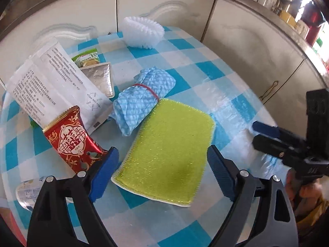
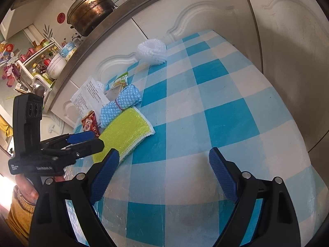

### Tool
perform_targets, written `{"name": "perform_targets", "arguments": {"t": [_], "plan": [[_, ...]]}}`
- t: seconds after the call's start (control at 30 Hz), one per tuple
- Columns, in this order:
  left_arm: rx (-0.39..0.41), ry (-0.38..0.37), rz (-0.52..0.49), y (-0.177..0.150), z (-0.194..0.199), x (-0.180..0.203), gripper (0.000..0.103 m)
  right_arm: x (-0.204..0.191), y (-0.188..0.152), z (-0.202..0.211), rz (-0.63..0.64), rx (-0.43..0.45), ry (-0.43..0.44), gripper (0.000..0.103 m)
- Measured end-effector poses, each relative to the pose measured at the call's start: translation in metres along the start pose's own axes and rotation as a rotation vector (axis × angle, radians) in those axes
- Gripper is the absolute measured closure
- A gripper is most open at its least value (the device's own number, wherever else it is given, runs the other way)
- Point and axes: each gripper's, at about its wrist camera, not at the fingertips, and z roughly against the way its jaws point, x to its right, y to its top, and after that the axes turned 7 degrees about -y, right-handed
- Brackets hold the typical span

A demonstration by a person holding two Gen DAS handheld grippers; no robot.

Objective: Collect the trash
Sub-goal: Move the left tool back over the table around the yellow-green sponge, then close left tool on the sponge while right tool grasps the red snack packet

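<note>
The left gripper (image 1: pixel 162 170) hangs over the near edge of the green sponge (image 1: pixel 170 152), fingers wide and holding nothing, likely lined up for a first pick. The trash lies bunched at the left of the checked bench (image 1: pixel 205 65): a red wrapper (image 1: pixel 74 142) just beside the left finger, a white packet (image 1: pixel 53 82), a green tea sachet (image 1: pixel 88 58), and white foam netting (image 1: pixel 141 32) at the far edge. A rolled blue cloth (image 1: pixel 144 96) overlaps the sponge's far end. The right gripper (image 2: pixel 164 175) hovers over bare bench, fingers wide, empty, keeping clear.

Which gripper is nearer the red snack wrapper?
Left. The left gripper is open, one fingertip right beside the red snack wrapper. The right gripper, also open, sits farther away beyond the green sponge.
</note>
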Motion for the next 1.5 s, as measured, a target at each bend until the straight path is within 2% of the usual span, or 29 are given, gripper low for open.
{"name": "perform_targets", "arguments": {"t": [0.17, 0.3, 0.4, 0.47, 0.53, 0.6, 0.8, 1.17, 1.5], "plan": [[-0.048, -0.029, -0.067, 0.002, -0.012, 0.007, 0.008, 0.003, 0.001, 0.003, -0.010, 0.010, -0.007, 0.015], [-0.095, 0.013, -0.165, 0.000, -0.025, 0.021, 0.008, 0.004, 0.002, 0.005, -0.012, 0.017, -0.005, 0.015], [-0.111, 0.048, -0.177, -0.002, -0.032, 0.023, 0.008, 0.004, 0.002, 0.005, -0.013, 0.016, -0.003, 0.015], [-0.095, 0.059, -0.172, -0.004, -0.033, 0.025, 0.008, 0.003, 0.002, 0.005, -0.011, 0.015, -0.003, 0.015], [-0.080, 0.067, -0.153, -0.004, -0.032, 0.025, 0.010, 0.003, 0.002, 0.006, -0.010, 0.019, -0.006, 0.015], [-0.049, 0.079, -0.126, -0.006, -0.028, 0.024, 0.018, 0.003, 0.004, 0.005, -0.010, 0.018, -0.004, 0.015], [0.010, 0.054, -0.047, -0.017, -0.017, 0.023, 0.024, -0.008, 0.012, -0.001, 0.022, 0.015, -0.006, 0.014], [0.112, -0.034, 0.127, -0.065, 0.024, 0.014, 0.026, -0.044, 0.027, -0.016, 0.103, -0.003, 0.030, 0.014], [0.175, -0.028, 0.204, -0.103, 0.075, -0.008, 0.026, -0.116, 0.035, -0.043, 0.264, -0.007, 0.142, 0.014]]}}
